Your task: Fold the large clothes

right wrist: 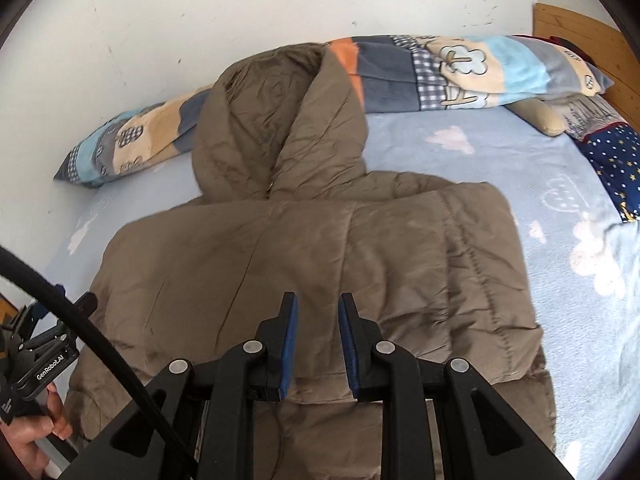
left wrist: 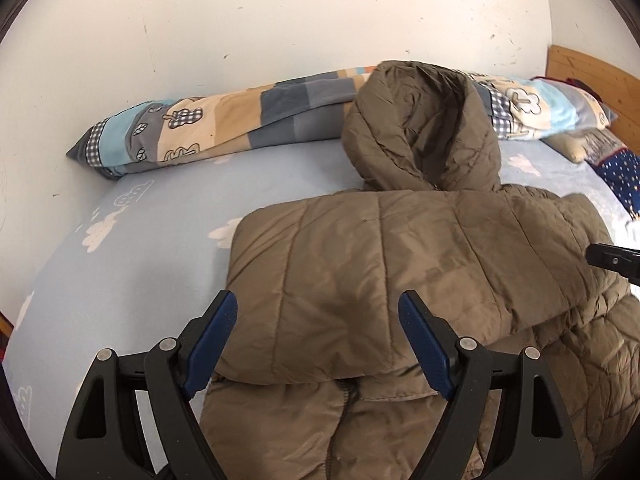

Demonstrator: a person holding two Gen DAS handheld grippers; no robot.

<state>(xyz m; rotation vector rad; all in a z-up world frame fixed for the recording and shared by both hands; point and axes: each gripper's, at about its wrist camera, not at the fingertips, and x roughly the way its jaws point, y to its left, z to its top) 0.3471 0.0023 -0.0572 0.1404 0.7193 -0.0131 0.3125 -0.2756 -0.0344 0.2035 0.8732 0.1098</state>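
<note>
An olive-brown quilted hooded jacket [left wrist: 360, 264] [right wrist: 320, 248] lies flat on the bed, its hood [left wrist: 424, 128] [right wrist: 276, 120] pointing at the wall. Both sleeves are folded across the chest. My left gripper [left wrist: 318, 304] hovers over the folded sleeve at the jacket's near left side, jaws wide open and holding nothing. My right gripper [right wrist: 319, 304] hangs over the jacket's middle, its blue pads [right wrist: 290, 332] a narrow gap apart with nothing between them. Its tip shows at the right edge in the left wrist view [left wrist: 612, 260]. A hand [right wrist: 36, 436] holds the left gripper's handle [right wrist: 40, 348].
The jacket lies on a light blue sheet with white clouds [left wrist: 140, 240] [right wrist: 560, 240]. A rolled patchwork quilt [left wrist: 224, 124] [right wrist: 460, 68] runs along the white wall. At the far right are a pillow, a navy star-print cloth [right wrist: 612, 160] and a wooden headboard [right wrist: 580, 36].
</note>
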